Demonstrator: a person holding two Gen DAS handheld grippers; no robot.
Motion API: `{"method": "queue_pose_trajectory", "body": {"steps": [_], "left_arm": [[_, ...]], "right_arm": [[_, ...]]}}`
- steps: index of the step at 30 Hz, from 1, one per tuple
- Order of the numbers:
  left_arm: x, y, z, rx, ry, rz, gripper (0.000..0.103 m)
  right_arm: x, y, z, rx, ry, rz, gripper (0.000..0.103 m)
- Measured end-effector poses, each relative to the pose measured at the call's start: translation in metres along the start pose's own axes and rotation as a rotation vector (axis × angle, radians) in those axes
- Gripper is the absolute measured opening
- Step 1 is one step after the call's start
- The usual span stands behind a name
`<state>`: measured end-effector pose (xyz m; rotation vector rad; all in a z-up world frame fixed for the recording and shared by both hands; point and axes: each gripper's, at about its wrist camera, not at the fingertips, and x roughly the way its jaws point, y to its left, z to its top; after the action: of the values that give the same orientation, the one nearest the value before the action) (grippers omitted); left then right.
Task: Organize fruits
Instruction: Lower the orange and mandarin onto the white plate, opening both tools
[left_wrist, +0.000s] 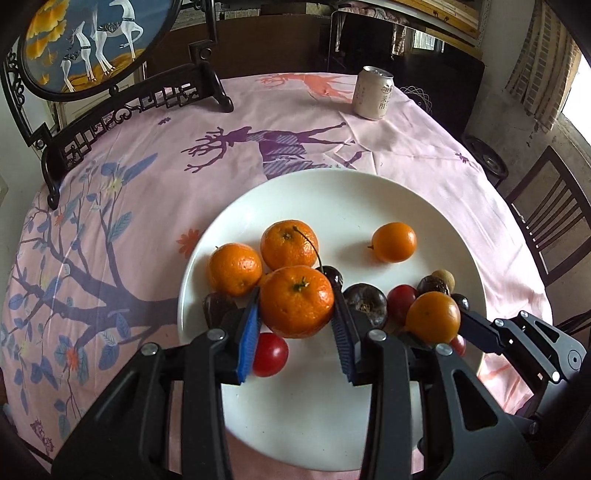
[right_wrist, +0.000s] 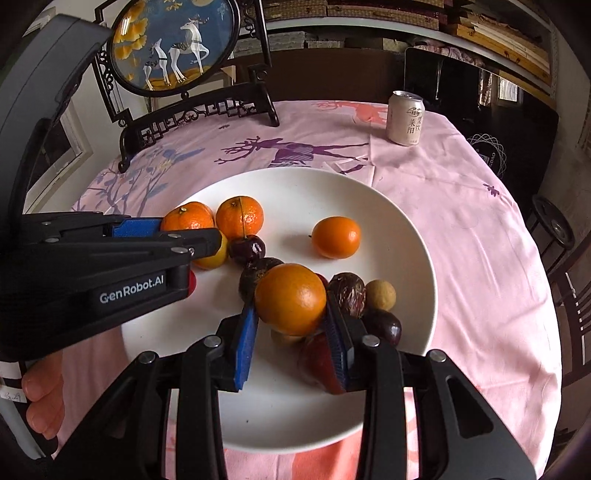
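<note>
Both wrist views looked forward and down, close over the white plate (left_wrist: 280, 192) (right_wrist: 399, 221). Shared: plate, pink tablecloth (left_wrist: 424, 155) (right_wrist: 461, 192), can (left_wrist: 373, 93) (right_wrist: 405, 119), deer screen (left_wrist: 92, 40) (right_wrist: 173, 44).

Crowded near side, open far side
Fruit packs your plate's (left_wrist: 369, 192) near half; beyond the lone orange (left_wrist: 394, 242) its far rim lies bare, the can (left_wrist: 373, 92) well behind.

Left gripper (left_wrist: 297, 314) jaws clamp a tangerine (left_wrist: 296, 301) over the white plate (left_wrist: 332, 424).

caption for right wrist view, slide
Right gripper clamps an orange above the white plate of mixed fruit.
</note>
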<state>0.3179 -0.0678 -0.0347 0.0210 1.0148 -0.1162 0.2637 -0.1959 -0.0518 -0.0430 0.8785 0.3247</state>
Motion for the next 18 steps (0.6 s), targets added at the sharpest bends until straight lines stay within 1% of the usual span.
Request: {"method": "queue_pose_trajectory", "body": {"steps": [7,8,10,12,13,15,18], "left_arm": [[0.009,-0.003,0.010,-0.003,0.003,0.002,0.038],[0.010,-0.002,0.011,-0.006,0.004,0.000,0.038],[0.007,0.001,0.010,-0.011,0.002,-0.011,0.041],[-0.002,0.003,0.008,-0.010,-0.023,-0.010,0.058],[-0.008,0.004,0.006,-0.009,-0.040,-0.014,0.062],[-0.022,0.007,0.000,-0.009,-0.067,-0.007,0.079],[-0.048,0.012,-0.018,-0.007,-0.123,-0.006,0.090]], "right_arm": [[0.004,0.001,0.007,-0.037,-0.042,-0.023,0.037],[0.002,0.000,0.006,-0.034,-0.048,-0.027,0.045],[-0.005,-0.001,0.005,-0.027,-0.063,-0.053,0.055],[-0.017,-0.001,0.003,-0.031,-0.090,-0.063,0.055],[-0.024,-0.001,0.001,-0.029,-0.099,-0.068,0.056],[-0.039,0.000,-0.003,-0.021,-0.119,-0.093,0.058],[-0.062,0.002,-0.017,-0.006,-0.131,-0.127,0.059]]}}
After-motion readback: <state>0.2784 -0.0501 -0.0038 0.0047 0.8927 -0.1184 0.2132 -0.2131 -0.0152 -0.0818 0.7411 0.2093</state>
